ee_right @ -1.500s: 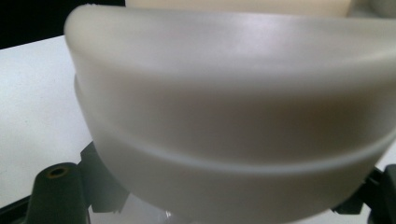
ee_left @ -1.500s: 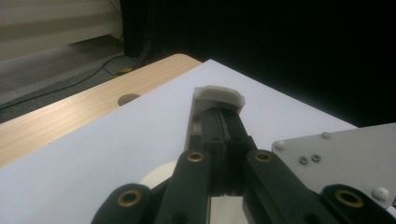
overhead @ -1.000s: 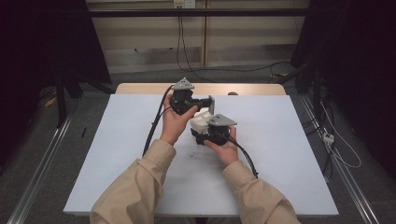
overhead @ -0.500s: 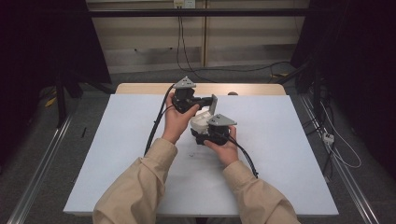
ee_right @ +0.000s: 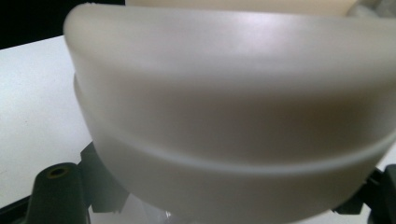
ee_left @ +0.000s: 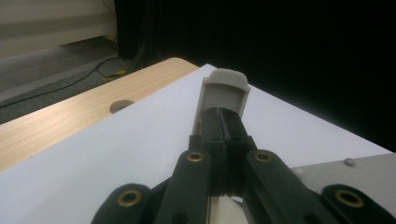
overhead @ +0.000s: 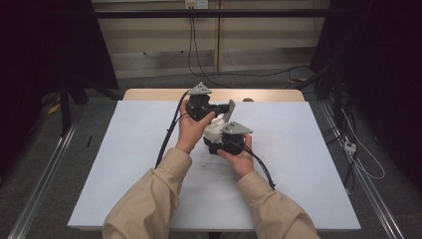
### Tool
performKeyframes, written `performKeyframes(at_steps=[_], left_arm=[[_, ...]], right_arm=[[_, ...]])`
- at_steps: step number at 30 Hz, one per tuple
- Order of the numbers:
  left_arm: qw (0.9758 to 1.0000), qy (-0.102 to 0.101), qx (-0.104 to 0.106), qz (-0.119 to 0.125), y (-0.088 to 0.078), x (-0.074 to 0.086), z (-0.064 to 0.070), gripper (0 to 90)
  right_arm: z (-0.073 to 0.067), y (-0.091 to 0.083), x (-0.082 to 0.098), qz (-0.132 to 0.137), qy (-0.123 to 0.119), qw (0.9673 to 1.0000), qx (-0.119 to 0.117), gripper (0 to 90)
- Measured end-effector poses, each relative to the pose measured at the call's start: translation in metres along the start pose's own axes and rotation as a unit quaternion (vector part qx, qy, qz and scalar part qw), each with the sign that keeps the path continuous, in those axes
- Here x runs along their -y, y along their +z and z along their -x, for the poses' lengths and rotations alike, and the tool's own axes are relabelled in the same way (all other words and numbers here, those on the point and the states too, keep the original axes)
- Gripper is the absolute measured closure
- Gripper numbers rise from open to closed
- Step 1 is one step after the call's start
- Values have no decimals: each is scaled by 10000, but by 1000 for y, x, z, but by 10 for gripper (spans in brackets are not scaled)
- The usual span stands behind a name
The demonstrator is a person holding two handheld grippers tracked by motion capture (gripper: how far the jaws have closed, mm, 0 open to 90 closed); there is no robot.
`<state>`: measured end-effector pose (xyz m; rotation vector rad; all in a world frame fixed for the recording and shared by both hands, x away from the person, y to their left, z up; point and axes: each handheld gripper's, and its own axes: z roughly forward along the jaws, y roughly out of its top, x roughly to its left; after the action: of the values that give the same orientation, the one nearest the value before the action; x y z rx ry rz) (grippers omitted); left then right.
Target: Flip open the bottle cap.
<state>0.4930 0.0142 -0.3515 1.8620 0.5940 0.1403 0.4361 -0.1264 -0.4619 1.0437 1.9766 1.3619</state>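
- From the high view we see both grippers held close together over the far middle of the white table (overhead: 124, 164), which is covered by a white sheet, with a bare wooden strip (overhead: 149, 94) along its far edge.
- The left gripper (overhead: 219, 107) sits on the far side, the right gripper (overhead: 219, 142) just on the person's side of it. A white plastic container (overhead: 215, 130) lies between them, touching both.
- A grey hinged lid (overhead: 229, 110) stands up from the container's far side, tilted open.
- In the left gripper view, we see its two black jaws pressed together on the lid (ee_left: 224, 88). The lid's lower middle is pinched between the jaw tips, and its rounded top edge rises beyond them.
- We find no gap between the left jaws other than the thickness of the lid, so they are closed and gripping it.
- In the right gripper view, the container's pale rounded wall (ee_right: 233, 116) stands directly ahead of the camera, very near, with a ridge line running around it.
- The right jaws' black parts appear at the lower left (ee_right: 56, 196) and lower right corners, one on each side of the container, which lies between them.
- We cannot tell from these views whether the right jaws press on the wall or merely bracket it.
- A cable (overhead: 166, 137) trails from the left gripper toward the person's side of the table.
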Motion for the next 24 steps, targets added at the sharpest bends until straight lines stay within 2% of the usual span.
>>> performKeyframes(at_steps=[24], left_arm=[[9999,36,15,-96,11,0,-2,900]], right_arm=[[0,0,0,0,11,10000,-10,184]])
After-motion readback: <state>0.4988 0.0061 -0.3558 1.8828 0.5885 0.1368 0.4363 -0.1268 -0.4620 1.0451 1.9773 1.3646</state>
